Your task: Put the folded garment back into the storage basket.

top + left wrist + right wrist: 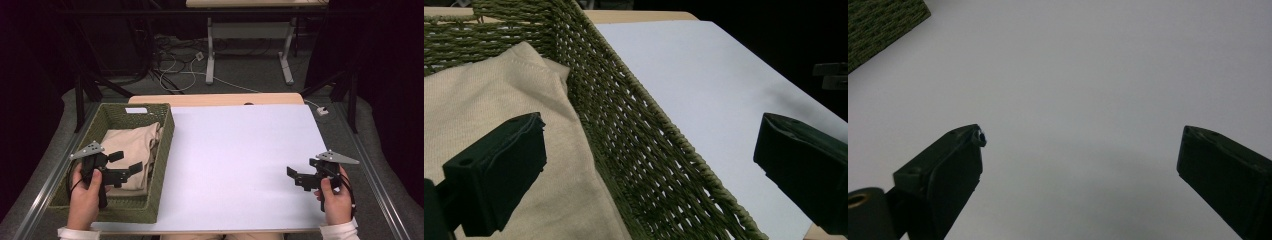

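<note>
a green woven basket (162,150) sits at the left edge of the white bench (240,160), and a folded beige cloth (132,145) lies inside it, reaching up to the near wall. the left gripper (125,162) hangs over the basket with jaws wide apart — one above the cloth, the other past the rim — gripping nothing. the right gripper (295,177) hovers over bare bench at the right, well apart from the basket, jaws spread wide and empty.

The basket (162,150) is olive green in an open weave. The cloth (131,150) inside it is plain beige, perhaps with stitched seams. Beside the basket, the tabletop (240,160) is plain white.
</note>
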`<act>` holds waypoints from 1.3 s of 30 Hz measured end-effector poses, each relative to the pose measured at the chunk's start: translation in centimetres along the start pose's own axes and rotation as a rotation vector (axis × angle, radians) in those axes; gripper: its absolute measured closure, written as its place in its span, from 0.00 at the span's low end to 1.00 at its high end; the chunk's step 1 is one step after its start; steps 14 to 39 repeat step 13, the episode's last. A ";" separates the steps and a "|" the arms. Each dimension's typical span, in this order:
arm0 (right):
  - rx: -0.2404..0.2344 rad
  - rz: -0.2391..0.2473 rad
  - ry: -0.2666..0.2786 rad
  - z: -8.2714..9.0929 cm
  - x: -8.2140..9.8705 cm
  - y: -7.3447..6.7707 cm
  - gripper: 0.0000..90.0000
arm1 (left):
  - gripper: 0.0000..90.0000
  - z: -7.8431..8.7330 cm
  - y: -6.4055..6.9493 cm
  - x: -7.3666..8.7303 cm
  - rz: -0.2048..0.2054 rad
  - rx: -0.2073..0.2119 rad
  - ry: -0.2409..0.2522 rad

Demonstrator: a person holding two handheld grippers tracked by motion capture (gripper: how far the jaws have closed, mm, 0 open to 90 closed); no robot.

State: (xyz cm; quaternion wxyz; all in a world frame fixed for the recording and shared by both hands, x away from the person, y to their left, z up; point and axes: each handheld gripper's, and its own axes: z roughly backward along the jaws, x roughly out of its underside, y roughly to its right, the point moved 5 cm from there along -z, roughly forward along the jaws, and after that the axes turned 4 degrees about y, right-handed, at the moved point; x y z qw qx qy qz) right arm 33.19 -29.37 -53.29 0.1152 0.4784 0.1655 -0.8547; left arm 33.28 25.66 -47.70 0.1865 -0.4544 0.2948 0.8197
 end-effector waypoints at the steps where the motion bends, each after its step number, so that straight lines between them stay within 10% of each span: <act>1: 0.002 0.001 0.004 -0.1 0.1 0.0 0.04 | 0.00 0.0 0.0 0.0 -0.002 0.003 -0.003; 39: 0.004 -0.002 -0.009 -0.1 0.5 0.2 0.04 | 0.00 -0.7 0.3 -0.1 -0.006 0.003 -0.013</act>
